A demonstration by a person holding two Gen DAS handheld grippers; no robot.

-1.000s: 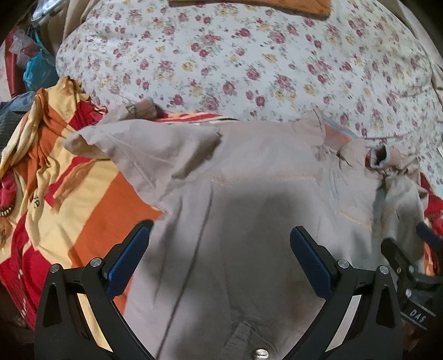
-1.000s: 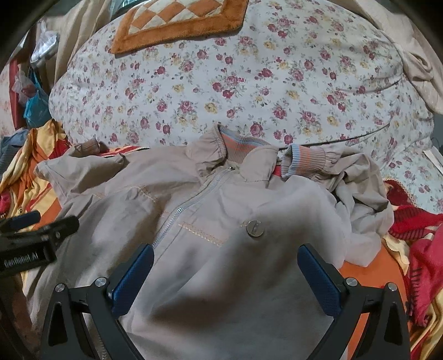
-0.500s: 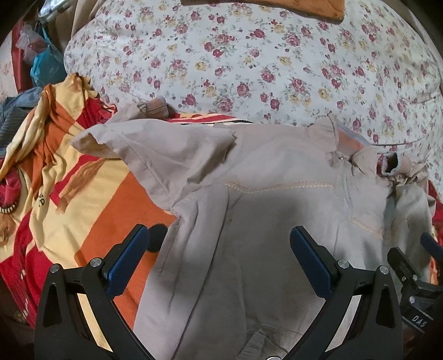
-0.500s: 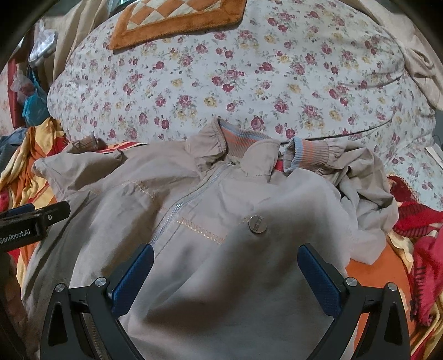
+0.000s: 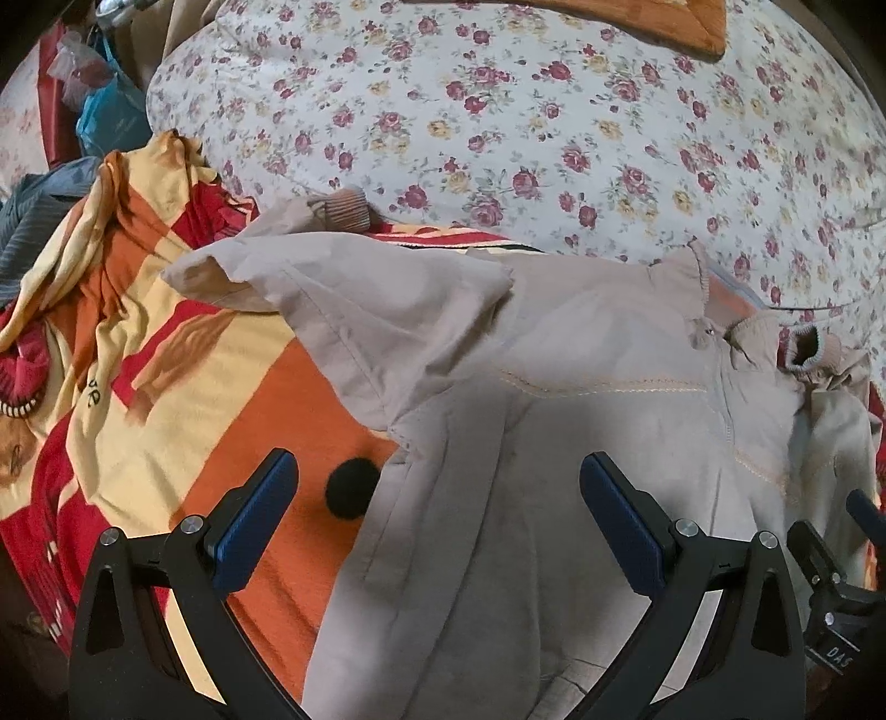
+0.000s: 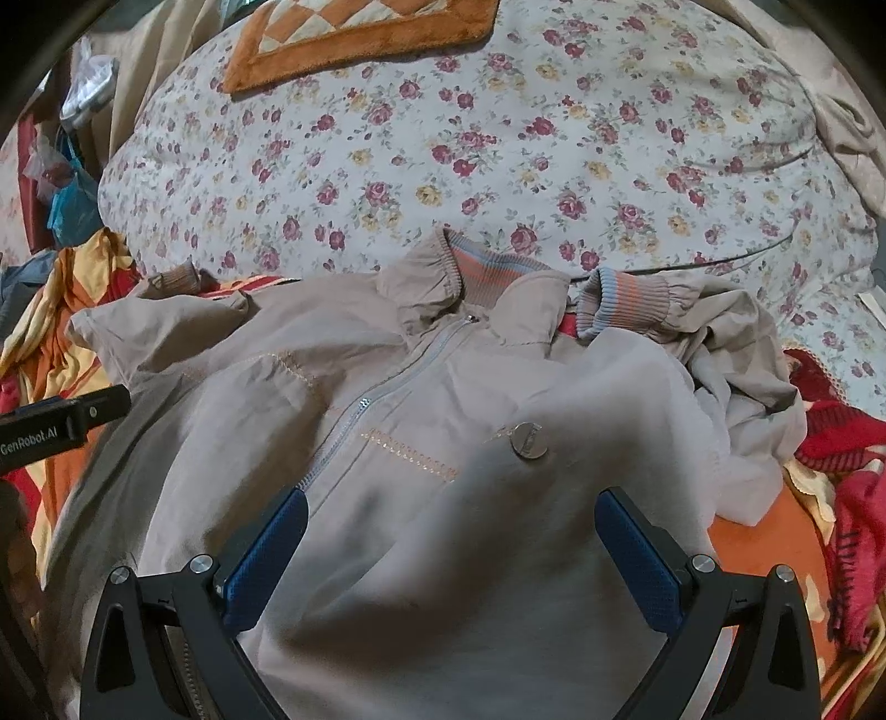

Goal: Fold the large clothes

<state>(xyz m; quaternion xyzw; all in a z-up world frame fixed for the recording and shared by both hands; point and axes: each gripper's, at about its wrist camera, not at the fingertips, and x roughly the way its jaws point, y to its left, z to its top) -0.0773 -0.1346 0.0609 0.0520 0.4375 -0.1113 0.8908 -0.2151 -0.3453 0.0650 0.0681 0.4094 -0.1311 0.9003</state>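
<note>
On the bed, the beige jacket (image 6: 443, 498) lies collar-away beneath both spread-fingered, empty grippers, left gripper (image 5: 437, 520) nearest its outflung sleeve (image 5: 354, 310), right gripper (image 6: 451, 548) over the chest.

Jacket (image 6: 443, 454) lies front-up on striped blanket (image 5: 183, 387), collar (image 6: 482, 277) toward far side. Floral quilt (image 6: 498, 138) behind jacket; patchwork mat (image 6: 354, 33) on quilt, farther back. One sleeve (image 5: 343, 310) spread left, other sleeve (image 6: 720, 343) bunched right of collar.

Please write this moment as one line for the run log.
left tongs: open, empty | right tongs: open, empty | jacket: flat, zipped, unfolded
</note>
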